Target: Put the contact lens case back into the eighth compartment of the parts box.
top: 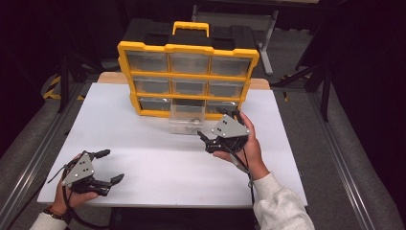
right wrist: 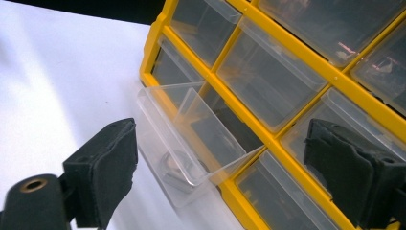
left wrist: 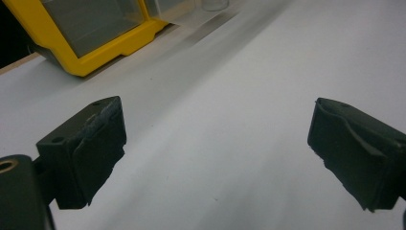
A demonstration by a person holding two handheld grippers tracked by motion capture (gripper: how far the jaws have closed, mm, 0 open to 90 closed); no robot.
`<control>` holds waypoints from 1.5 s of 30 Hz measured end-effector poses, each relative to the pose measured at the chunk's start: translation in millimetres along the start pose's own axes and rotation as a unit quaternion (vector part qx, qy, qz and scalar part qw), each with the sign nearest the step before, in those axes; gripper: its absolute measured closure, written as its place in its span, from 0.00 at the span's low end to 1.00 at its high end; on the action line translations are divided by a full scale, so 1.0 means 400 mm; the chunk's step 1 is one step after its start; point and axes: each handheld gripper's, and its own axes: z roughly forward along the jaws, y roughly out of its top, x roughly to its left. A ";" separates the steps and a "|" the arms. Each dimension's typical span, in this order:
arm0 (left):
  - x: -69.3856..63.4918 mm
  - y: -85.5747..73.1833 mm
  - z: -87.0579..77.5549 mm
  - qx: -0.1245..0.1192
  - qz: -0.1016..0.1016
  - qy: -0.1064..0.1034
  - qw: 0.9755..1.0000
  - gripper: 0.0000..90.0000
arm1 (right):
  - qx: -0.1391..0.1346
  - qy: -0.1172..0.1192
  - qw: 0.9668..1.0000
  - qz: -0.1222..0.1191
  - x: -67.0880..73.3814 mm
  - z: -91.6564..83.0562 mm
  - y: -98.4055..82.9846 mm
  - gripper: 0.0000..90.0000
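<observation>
A yellow and black organizer (top: 187, 48) with clear drawers stands upright at the back of the white table (top: 143, 158). Its bottom middle drawer (top: 184, 120) is pulled out toward me. In the right gripper view this clear drawer (right wrist: 191, 139) has a small metal part lying in it. My right gripper (top: 214, 125) hovers just right of the drawer, and its jaws stand open with the drawer ahead of them and untouched (right wrist: 218, 163). Near the table's front left corner, my left gripper (top: 109, 166) is open over bare table (left wrist: 215, 139).
The other drawers of the organizer (right wrist: 297, 57) are pushed in. A strip of wooden board (top: 112, 76) shows behind the white top. Dark floor and metal stands (top: 316, 72) surround the table. The organizer's lower corner (left wrist: 95, 57) lies far ahead of the left gripper.
</observation>
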 end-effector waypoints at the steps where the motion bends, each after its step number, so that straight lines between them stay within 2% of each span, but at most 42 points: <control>1: 0.000 0.000 0.000 0.000 0.000 0.000 1.000 0.08 | 0.000 0.000 1.000 -0.002 0.001 -0.002 -0.002 0.14; 6: -0.001 0.000 0.000 0.000 0.000 0.001 1.000 0.08 | -0.010 0.005 1.000 -0.003 0.010 -0.013 -0.015 0.15; 24: -0.003 0.000 0.004 0.001 0.001 -0.004 1.000 0.08 | 0.013 0.016 1.000 -0.006 0.047 -0.032 -0.077 0.14; 34: -0.006 0.000 0.006 0.003 0.001 -0.005 1.000 0.08 | 0.017 0.024 1.000 0.001 0.060 -0.047 -0.106 0.14; 45: -0.006 0.001 0.007 0.007 0.005 -0.004 1.000 0.08 | 0.021 0.021 1.000 0.008 0.069 -0.074 -0.145 0.14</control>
